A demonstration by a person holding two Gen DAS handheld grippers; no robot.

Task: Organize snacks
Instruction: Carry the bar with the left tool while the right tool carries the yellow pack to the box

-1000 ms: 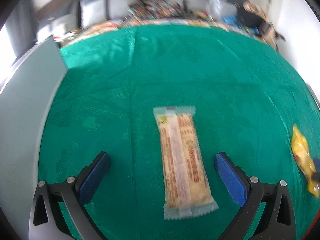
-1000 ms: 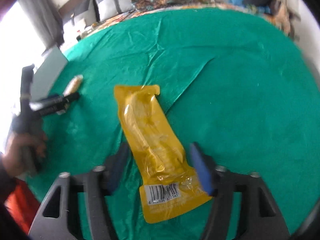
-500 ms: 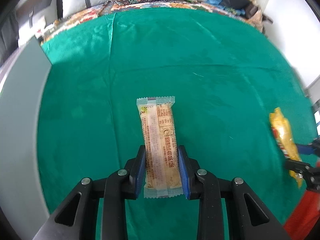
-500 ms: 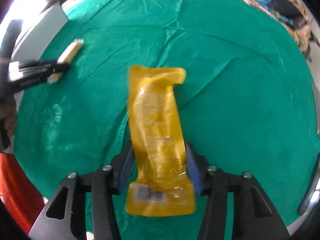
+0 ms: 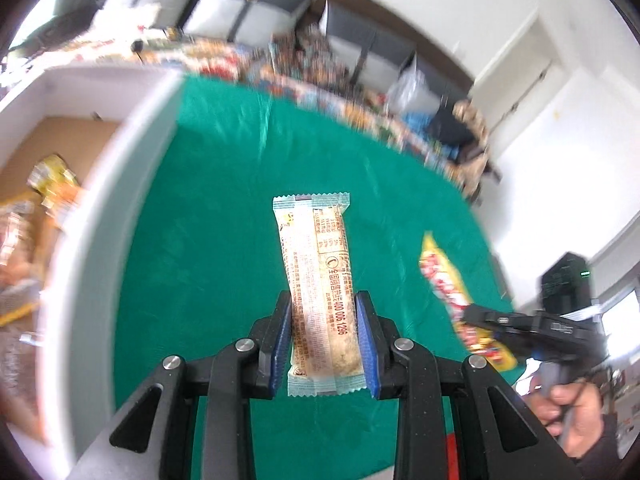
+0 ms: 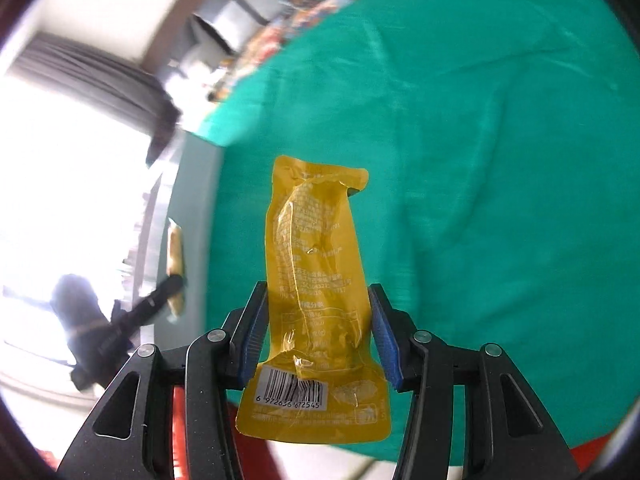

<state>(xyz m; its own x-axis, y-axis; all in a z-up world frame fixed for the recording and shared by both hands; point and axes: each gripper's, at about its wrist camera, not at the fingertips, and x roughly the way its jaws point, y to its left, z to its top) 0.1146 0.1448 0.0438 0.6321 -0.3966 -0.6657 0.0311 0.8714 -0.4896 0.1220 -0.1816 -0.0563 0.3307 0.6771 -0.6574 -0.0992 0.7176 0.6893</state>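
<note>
My left gripper (image 5: 323,340) is shut on a long beige snack bar (image 5: 318,280) in a clear wrapper with pale blue ends, held up above the green tablecloth (image 5: 208,220). My right gripper (image 6: 317,338) is shut on a yellow snack pouch (image 6: 316,292) with a barcode at its near end, also lifted off the cloth (image 6: 500,160). In the left wrist view the right gripper (image 5: 480,320) shows at the right edge with the yellow pouch (image 5: 444,276). In the right wrist view the left gripper (image 6: 168,284) and its bar (image 6: 175,256) appear blurred at the left.
A white-walled box (image 5: 120,184) with a brown floor stands at the left of the cloth and holds several snack packs (image 5: 52,188). Grey sofa cushions (image 5: 256,12) and clutter lie behind the table. A person's hand (image 5: 572,408) grips the right tool.
Both grippers went from wide around their snacks to shut on them, then rose off the cloth. The left one swung toward the white box, which now shows its inside.
</note>
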